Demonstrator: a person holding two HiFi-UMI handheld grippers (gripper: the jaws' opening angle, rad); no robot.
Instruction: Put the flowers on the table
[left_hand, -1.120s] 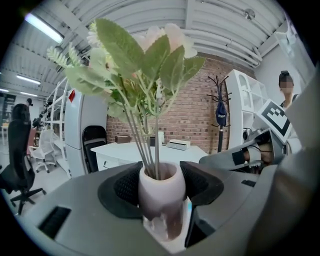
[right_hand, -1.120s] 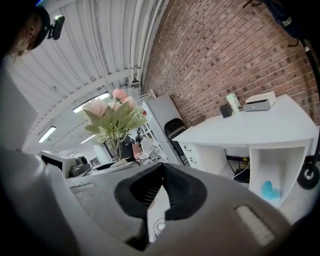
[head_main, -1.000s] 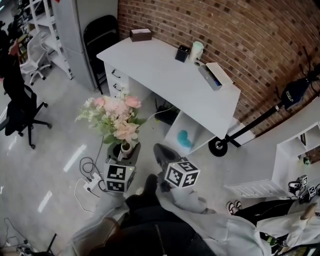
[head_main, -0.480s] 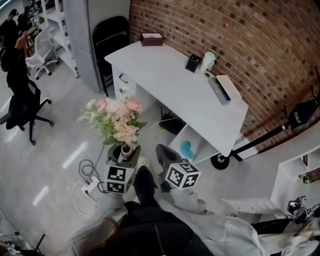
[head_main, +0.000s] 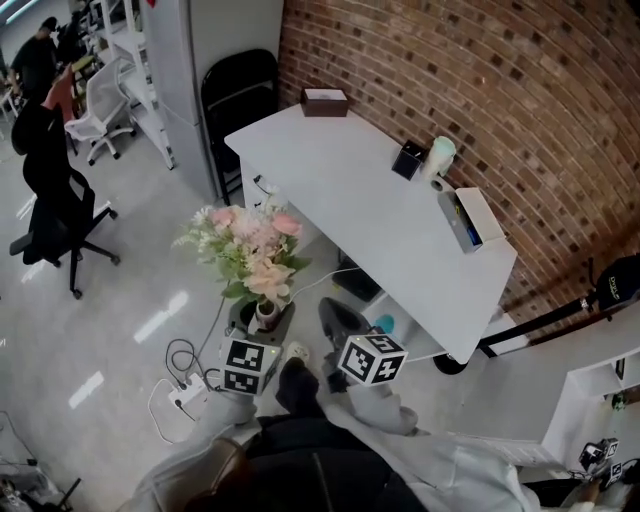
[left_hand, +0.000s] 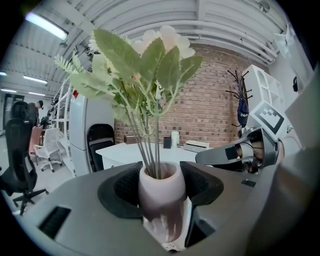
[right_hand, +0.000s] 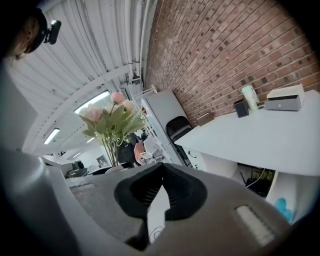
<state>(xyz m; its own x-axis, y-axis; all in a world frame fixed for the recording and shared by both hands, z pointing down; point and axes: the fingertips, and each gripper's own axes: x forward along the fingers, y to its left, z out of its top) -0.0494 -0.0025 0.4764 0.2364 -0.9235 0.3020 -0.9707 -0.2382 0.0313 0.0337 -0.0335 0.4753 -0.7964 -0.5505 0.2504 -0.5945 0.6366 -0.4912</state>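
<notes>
A bunch of pink and white flowers (head_main: 250, 245) with green leaves stands upright in a small pale vase (head_main: 266, 314). My left gripper (head_main: 262, 322) is shut on that vase; in the left gripper view the vase (left_hand: 161, 197) sits clamped between the dark pads (left_hand: 120, 190) with stems rising from it. My right gripper (head_main: 335, 325) is beside it, shut and holding nothing, its jaws meeting in the right gripper view (right_hand: 159, 187). The white table (head_main: 375, 215) stands just ahead and to the right, along the brick wall. The flowers (right_hand: 112, 120) also show at left in the right gripper view.
On the table are a brown tissue box (head_main: 324, 102), a dark box (head_main: 408, 160), a pale cup (head_main: 438, 157) and a white box (head_main: 478, 220). A black folding chair (head_main: 235, 105) stands behind the table's far end. Cables and a power strip (head_main: 185, 390) lie on the floor.
The view has shifted closer to the table. The flowers and both grippers have come nearer its front edge; the left gripper's hold on the vase is unchanged.
</notes>
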